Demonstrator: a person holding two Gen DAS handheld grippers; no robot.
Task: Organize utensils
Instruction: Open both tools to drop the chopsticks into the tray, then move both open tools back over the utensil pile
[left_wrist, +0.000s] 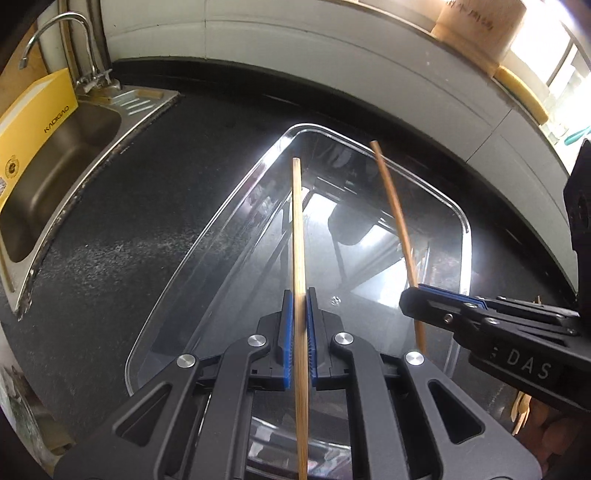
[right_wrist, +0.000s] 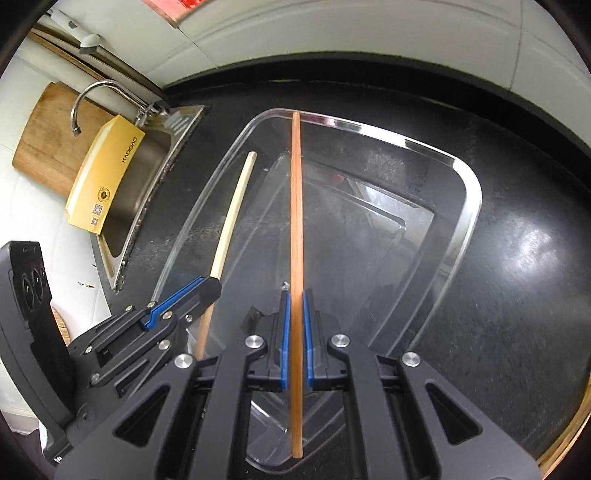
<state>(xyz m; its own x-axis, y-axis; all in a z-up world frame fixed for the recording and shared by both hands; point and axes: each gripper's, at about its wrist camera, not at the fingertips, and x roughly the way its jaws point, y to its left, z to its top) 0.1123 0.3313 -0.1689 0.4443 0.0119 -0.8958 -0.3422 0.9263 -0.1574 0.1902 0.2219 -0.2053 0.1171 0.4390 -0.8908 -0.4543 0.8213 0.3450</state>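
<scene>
A clear plastic tray (left_wrist: 463, 218) (right_wrist: 476, 199) lies on the black counter. My left gripper (left_wrist: 300, 295) is shut on a pale bamboo chopstick (left_wrist: 297, 221), held above the tray and pointing away from me. My right gripper (right_wrist: 294, 295) is shut on a darker orange-brown chopstick (right_wrist: 296, 203), also over the tray. In the left wrist view the right gripper (left_wrist: 415, 288) comes in from the right with its chopstick (left_wrist: 391, 206). In the right wrist view the left gripper (right_wrist: 210, 282) enters at lower left with its pale chopstick (right_wrist: 236, 206). Both sticks slope down toward the tray.
A steel sink (left_wrist: 74, 147) (right_wrist: 147, 166) with a tap (left_wrist: 62, 33) (right_wrist: 99, 96) lies to the left, a yellow box (left_wrist: 33, 122) (right_wrist: 103, 177) leaning in it. A wooden board (right_wrist: 48, 144) stands behind. More wooden utensils (left_wrist: 521, 410) show at the right edge. A white wall backs the counter.
</scene>
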